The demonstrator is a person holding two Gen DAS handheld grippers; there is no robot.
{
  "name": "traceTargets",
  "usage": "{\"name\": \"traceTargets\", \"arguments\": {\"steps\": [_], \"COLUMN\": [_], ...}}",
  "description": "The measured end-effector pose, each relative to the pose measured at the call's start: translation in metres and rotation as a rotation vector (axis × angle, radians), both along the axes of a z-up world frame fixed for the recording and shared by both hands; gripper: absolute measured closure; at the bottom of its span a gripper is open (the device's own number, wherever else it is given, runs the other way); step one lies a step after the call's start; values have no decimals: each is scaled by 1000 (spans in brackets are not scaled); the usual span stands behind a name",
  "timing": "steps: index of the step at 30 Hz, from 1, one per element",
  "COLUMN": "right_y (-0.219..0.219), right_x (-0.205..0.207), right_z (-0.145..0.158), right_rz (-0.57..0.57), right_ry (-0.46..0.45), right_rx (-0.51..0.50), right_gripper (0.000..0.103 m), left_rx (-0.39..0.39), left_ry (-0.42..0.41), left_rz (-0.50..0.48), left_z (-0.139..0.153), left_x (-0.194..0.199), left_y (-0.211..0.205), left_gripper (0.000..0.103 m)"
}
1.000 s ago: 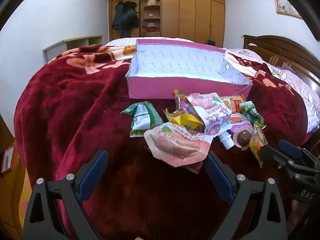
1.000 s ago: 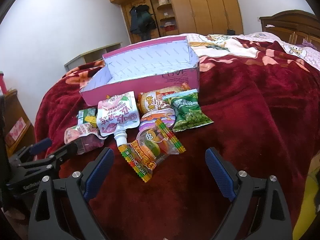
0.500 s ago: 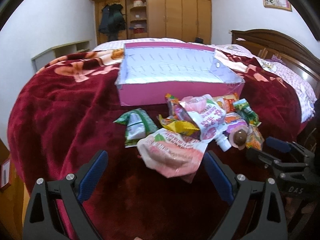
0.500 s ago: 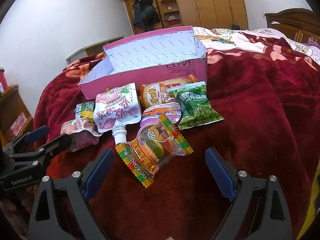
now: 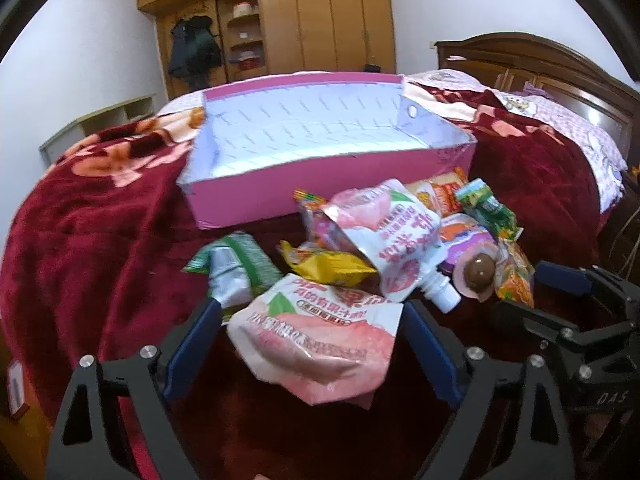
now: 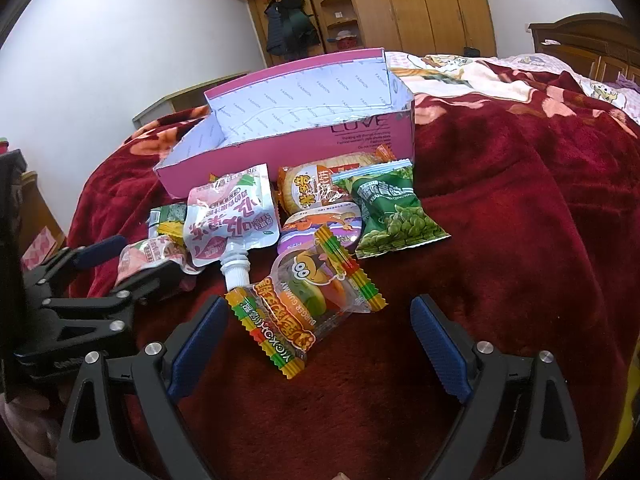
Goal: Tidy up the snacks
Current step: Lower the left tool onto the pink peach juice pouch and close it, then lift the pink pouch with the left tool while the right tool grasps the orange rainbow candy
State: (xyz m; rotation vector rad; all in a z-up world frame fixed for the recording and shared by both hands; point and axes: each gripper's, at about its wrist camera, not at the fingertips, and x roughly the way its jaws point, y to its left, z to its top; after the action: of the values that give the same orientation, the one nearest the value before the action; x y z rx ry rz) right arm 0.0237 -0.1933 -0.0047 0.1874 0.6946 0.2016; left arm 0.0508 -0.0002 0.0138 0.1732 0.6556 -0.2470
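— Left wrist view: where's the pink pouch (image 5: 316, 340)?
— Between the left gripper (image 5: 314, 344) pads, long axis running away toward the box (image 5: 320, 184).
— Gripped?
— Jaws wide, closing, not yet pressing.

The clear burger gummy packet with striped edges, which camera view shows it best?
The right wrist view: the clear burger gummy packet with striped edges lies whole and unobstructed just ahead of the open right gripper. The left wrist view shows only its side, behind other snacks.

the yellow packet (image 5: 326, 266) lies half hidden under the white spouted pouch (image 5: 394, 236).
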Motion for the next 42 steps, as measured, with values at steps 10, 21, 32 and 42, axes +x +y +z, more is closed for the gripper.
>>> {"name": "traceTargets", "arguments": {"steps": [10, 21, 32, 42], "right_y": [-1, 1, 5, 5], "right_x": [0, 1, -3, 5], "right_z": [-6, -4, 0, -6], "right_rz": [-28, -47, -66, -83], "right_ry": [2, -1, 13, 36], "right_rx": [-3, -9, -9, -23], "right_gripper": [13, 13, 13, 13], "left_rx": [-25, -72, -23, -68], "left_ry": [7, 1, -37, -39], "left_rz": [13, 52, 52, 70], "left_z": [-7, 1, -9, -3], "left_x": [-2, -21, -23, -32], "left_y": [-5, 14, 8, 17], "left_gripper": [17, 18, 17, 24]}}
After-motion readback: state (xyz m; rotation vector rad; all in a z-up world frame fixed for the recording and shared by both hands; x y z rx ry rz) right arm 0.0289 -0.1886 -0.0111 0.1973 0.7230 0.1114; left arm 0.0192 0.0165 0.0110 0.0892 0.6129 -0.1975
